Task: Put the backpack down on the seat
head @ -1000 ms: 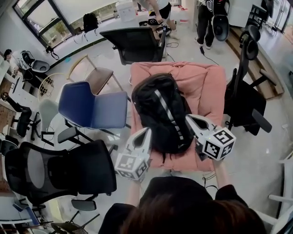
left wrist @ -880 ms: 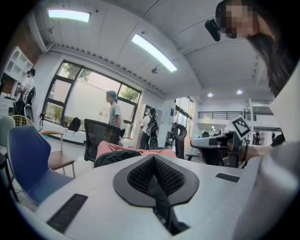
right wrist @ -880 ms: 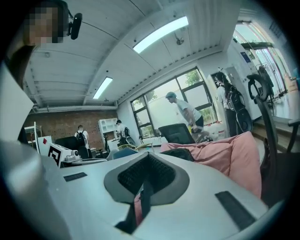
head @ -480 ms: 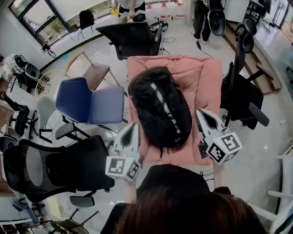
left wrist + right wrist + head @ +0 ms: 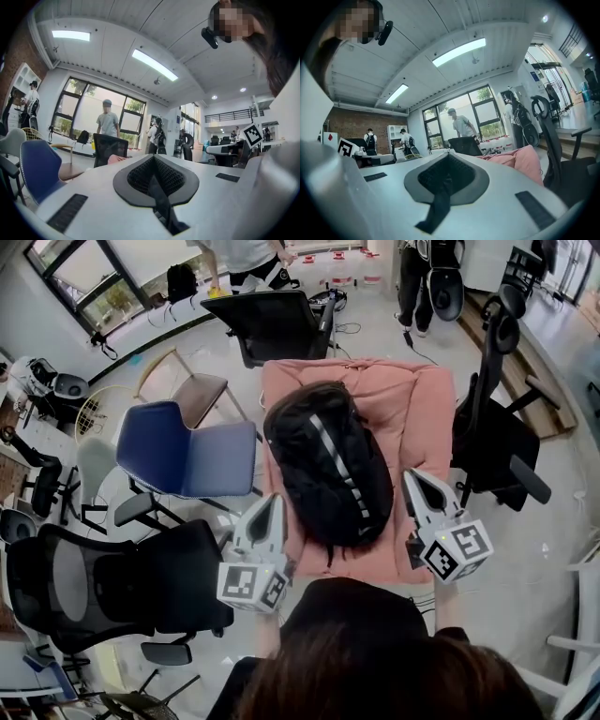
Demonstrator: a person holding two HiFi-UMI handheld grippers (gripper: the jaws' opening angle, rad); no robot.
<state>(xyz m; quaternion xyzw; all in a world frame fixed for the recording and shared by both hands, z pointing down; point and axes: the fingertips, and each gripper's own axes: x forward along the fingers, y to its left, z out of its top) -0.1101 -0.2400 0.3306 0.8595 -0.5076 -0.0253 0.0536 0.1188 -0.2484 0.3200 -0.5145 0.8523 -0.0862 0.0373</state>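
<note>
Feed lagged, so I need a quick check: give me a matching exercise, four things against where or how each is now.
Things: 1 backpack; 2 blue chair; 3 left gripper; 4 right gripper.
States: A stands left of the pink seat; B shut, empty, by that seat's near left corner; C lying on that seat; D shut, empty, by that seat's near right corner.
Pairs: 1-C; 2-A; 3-B; 4-D.

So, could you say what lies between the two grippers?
The black backpack, on the pink seat, lies between the left gripper and right gripper; the head view shows it.
</note>
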